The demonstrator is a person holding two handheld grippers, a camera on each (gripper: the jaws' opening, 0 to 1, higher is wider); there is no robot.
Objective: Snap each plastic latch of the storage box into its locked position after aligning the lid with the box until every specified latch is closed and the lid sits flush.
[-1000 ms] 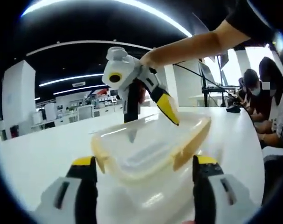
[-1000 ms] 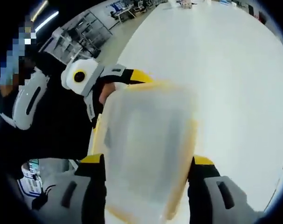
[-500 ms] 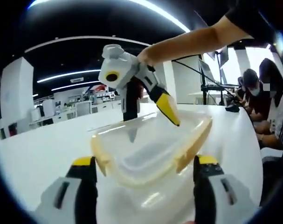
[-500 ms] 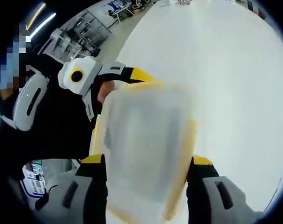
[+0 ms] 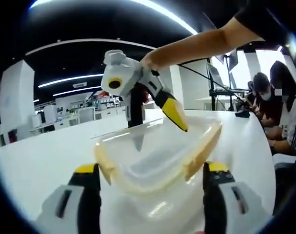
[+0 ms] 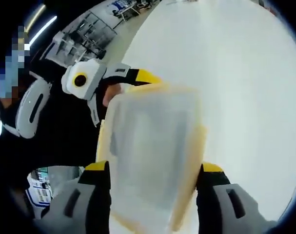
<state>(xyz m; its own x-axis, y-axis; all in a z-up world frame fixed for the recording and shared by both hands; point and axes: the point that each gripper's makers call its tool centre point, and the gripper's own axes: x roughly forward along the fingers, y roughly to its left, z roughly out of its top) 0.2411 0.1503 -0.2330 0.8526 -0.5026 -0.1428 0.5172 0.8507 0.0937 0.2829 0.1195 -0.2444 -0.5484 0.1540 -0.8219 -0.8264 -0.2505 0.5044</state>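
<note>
A clear lid with pale yellow latches hangs tilted over the translucent box. My left gripper stands with its jaws on either side of the box, gripping it. From above, my right gripper comes in on a person's arm and straddles the lid's far rim. In the right gripper view the lid spans the gap between the right gripper's jaws, which hold it by its sides. The left gripper sits at the lid's far end.
A wide white table lies under everything and stretches away bare. People sit at its right side near a monitor stand. Shelving and desks stand far behind.
The right gripper has drifted slightly left in the left gripper view. The lid and box have barely moved.
</note>
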